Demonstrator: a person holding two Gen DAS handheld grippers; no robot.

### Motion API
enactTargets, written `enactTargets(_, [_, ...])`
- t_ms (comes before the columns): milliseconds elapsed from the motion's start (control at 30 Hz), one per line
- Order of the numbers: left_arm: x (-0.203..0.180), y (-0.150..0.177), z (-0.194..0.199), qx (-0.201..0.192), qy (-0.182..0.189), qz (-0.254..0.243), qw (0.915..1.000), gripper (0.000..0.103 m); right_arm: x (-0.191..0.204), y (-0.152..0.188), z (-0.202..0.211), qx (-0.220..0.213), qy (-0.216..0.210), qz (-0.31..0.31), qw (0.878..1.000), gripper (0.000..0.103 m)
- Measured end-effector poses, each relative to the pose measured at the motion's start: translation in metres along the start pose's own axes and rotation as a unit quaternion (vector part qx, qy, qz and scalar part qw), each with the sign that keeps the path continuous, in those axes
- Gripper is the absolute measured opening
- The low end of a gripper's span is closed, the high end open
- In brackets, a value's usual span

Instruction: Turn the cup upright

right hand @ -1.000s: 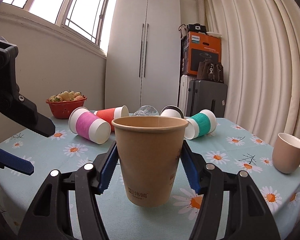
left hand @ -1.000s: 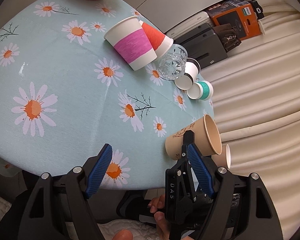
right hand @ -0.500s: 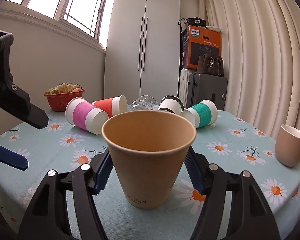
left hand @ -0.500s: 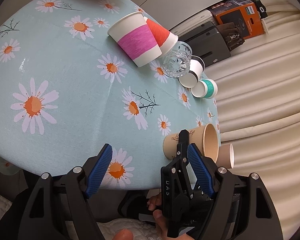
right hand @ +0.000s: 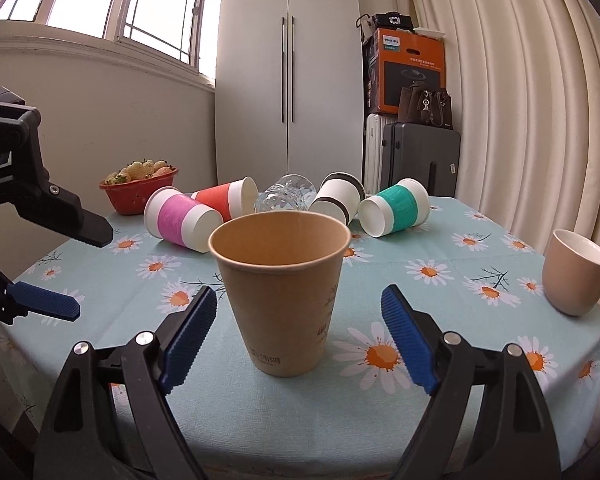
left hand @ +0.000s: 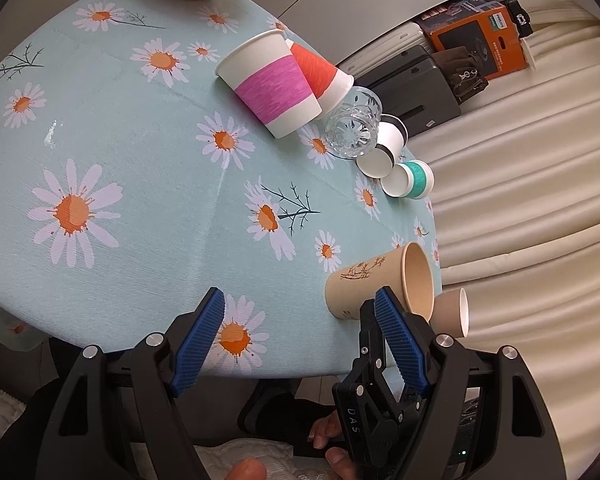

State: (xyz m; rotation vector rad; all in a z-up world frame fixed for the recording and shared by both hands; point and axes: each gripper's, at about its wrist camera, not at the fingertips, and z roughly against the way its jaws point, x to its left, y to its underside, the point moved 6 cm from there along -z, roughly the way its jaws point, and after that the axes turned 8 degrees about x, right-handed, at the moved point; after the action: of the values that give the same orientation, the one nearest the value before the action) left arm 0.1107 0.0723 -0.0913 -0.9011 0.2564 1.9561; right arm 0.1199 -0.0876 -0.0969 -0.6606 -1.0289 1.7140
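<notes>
Brown cup (right hand: 280, 296) upright on table (right hand: 440, 412). R gripper (right hand: 296, 324) spread wide, pads clear of cup both sides. L gripper (left hand: 300, 320) apart too, holding nothing, left of cup.

Your left hand-held gripper (left hand: 300, 336) hangs spread wide over the worktop (left hand: 140, 168) edge, gripping nothing. The brown paper cup (left hand: 376, 280) stands near that edge, a tan ceramic cup (left hand: 454, 312) just beyond it.

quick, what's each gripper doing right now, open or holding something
Left gripper: open, holding nothing.
Right gripper: open, pads clear of the upright brown paper cup standing between them.
</notes>
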Motion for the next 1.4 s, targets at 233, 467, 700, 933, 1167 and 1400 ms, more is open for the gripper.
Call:
enactTargets(233, [-0.011, 0.005, 0.009, -0.013, -0.008, -0.024, 0.9996, 0.076, -0.016, -0.009, 0.035, 0.029, -0.019, -0.009, 0.999, 0.086])
enactTargets(467, [-0.027, 0.019, 0.022, -0.03, -0.007, -0.057, 0.9979, 0.076, -0.025, -0.035, 0.076, 0.028, -0.049, 0.009, 0.998, 0.09])
enactTargets(700, [-0.05, 0.036, 0.038, -0.049, -0.007, -0.106, 0.9931, 0.076, -0.037, -0.058, 0.104, 0.061, -0.093, 0.036, 0.993, 0.09])
enactTargets(933, [-0.075, 0.048, 0.058, -0.079, -0.041, -0.176, 0.9803, 0.076, -0.052, -0.09, 0.117, 0.096, -0.11, 0.058, 0.988, 0.093])
enactTargets(1167, [-0.089, 0.06, 0.063, -0.092, -0.075, -0.232, 0.9655, 0.076, -0.07, -0.096, 0.109, 0.129, -0.113, 0.08, 0.982, 0.093])
enactTargets(1400, [-0.085, 0.07, 0.049, -0.094, -0.117, -0.271, 0.9508, 0.076, -0.08, -0.078, 0.092, 0.164, -0.132, 0.076, 0.975, 0.094])
